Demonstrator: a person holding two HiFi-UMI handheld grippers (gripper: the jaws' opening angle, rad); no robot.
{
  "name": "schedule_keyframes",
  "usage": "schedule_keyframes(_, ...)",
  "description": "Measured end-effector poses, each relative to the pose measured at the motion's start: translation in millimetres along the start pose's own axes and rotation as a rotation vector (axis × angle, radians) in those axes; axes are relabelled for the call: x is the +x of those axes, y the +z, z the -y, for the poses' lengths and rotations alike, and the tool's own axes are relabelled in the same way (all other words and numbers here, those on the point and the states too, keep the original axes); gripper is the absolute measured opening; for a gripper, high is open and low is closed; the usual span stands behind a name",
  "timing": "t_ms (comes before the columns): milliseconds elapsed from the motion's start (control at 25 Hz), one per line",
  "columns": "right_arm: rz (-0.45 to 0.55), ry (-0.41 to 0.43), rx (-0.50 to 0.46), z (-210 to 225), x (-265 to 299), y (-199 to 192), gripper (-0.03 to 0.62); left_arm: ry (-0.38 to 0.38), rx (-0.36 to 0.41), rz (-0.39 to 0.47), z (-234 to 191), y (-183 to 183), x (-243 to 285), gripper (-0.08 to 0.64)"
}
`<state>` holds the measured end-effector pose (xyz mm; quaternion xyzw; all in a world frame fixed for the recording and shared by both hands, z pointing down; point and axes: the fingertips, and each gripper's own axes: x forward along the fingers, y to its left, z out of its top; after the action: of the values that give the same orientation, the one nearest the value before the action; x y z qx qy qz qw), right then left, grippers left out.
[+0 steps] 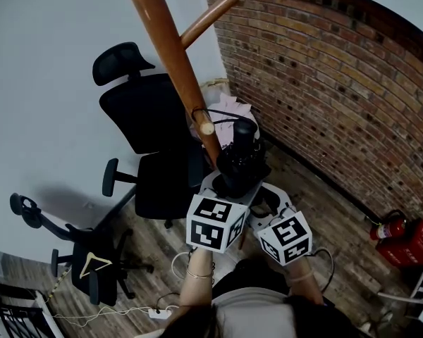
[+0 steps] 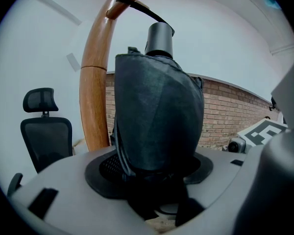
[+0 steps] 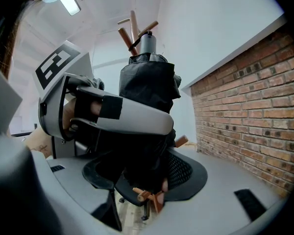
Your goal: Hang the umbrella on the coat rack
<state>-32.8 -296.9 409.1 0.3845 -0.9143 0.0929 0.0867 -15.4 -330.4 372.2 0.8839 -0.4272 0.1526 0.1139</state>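
Observation:
A folded black umbrella point(image 1: 243, 157) stands upright between both grippers, right against the wooden coat rack pole point(image 1: 170, 48). Its black wrist strap point(image 1: 222, 111) loops over a short peg point(image 1: 203, 124) of the rack. My left gripper point(image 1: 229, 183) grips the umbrella's body from the left, and my right gripper point(image 1: 259, 192) grips it from the right, lower down. In the left gripper view the umbrella point(image 2: 157, 116) fills the space between the pads, with the strap point(image 2: 137, 8) running up to the curved pole point(image 2: 93, 102). The right gripper view shows the umbrella point(image 3: 149, 82) with the left gripper's grey finger point(image 3: 122, 119) across it.
A black office chair point(image 1: 151, 118) stands just left of the rack. A second chair point(image 1: 92, 259) with a wooden hanger point(image 1: 93, 263) sits at lower left. The brick wall point(image 1: 338, 83) runs along the right, with a fire extinguisher point(image 1: 388, 227) at its foot. Cables point(image 1: 155, 312) lie on the floor.

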Motion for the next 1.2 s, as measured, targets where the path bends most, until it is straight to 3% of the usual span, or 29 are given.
schedule_keyframes(880,-0.117,0.019,-0.005,-9,15,-43,0.262,0.007,-0.12,-0.016,-16,-46,5,0.276)
schedule_keyframes(1200,-0.108,0.023,-0.01,-11,18,-49,0.262,0.029,-0.092,0.01,-17,-52,4,0.276)
